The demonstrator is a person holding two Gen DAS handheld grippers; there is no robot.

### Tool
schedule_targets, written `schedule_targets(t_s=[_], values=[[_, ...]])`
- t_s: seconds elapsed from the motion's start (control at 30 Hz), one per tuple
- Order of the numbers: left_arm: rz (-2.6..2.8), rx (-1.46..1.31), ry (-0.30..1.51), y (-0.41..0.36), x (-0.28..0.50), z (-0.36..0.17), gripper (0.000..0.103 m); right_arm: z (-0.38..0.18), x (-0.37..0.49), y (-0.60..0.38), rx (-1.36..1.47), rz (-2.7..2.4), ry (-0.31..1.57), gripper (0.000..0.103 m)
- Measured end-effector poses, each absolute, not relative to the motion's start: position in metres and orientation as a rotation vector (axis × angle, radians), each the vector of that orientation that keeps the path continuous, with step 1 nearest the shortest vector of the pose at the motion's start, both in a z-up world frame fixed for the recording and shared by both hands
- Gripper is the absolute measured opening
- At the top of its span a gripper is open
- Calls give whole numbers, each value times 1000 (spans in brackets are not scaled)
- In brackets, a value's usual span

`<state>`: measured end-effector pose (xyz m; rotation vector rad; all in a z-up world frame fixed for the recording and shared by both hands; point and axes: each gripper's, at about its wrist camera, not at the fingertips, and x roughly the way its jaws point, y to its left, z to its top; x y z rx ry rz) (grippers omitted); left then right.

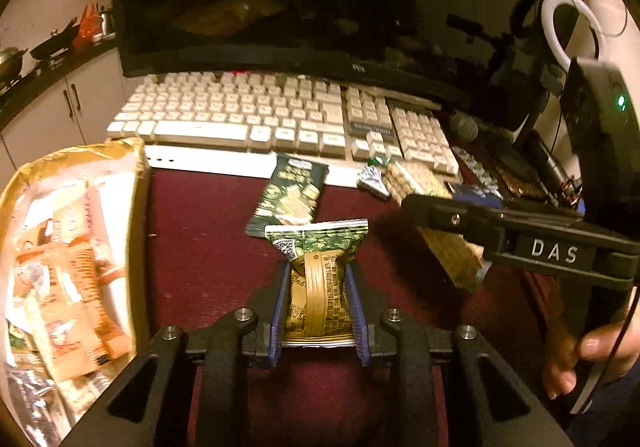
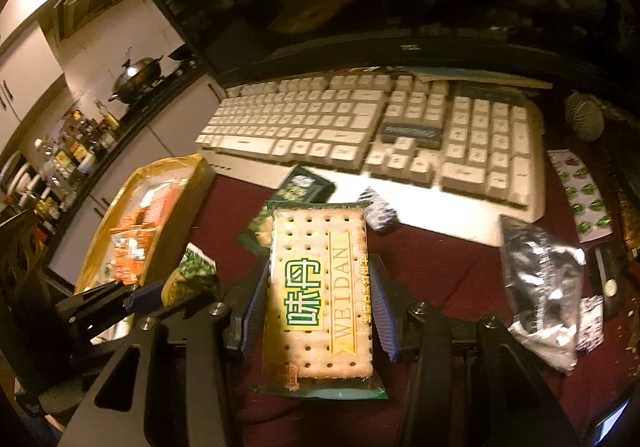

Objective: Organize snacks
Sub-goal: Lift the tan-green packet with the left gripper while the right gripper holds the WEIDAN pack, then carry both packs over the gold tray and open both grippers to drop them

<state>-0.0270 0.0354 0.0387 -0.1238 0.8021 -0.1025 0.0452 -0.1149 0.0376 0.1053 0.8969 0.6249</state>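
Maroon desk mat (image 1: 200,247) crowded: white keyboard (image 1: 256,115) behind, dark green packet (image 1: 290,193) lying just ahead. Left gripper (image 1: 318,287) pinching a gold-and-green snack packet (image 1: 318,275), beside the yellow box (image 1: 138,207) of snacks. Right gripper (image 2: 320,307) clamped on a cracker pack (image 2: 320,287). Only in the right view: crumpled silver wrapper (image 2: 540,287).
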Motion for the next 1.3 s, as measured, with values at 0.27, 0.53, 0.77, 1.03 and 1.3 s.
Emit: schedule_targets(t_s=[0.27,0.53,0.77,1.03,1.3], values=[[-55,-166,742,73,-52,59,28,46,30,-79,113,735,926,46],[66,-223,694,135,-74,68,28,61,18,-20,66,844,941,46],[188,-242,678,178,-93,63,28,66,15,36,20,904,956,46],[349,-174,670,199,-105,48,28,62,17,97,-38,943,973,46],[446,-81,647,203,-105,41,29,48,28,135,-95,921,990,46]])
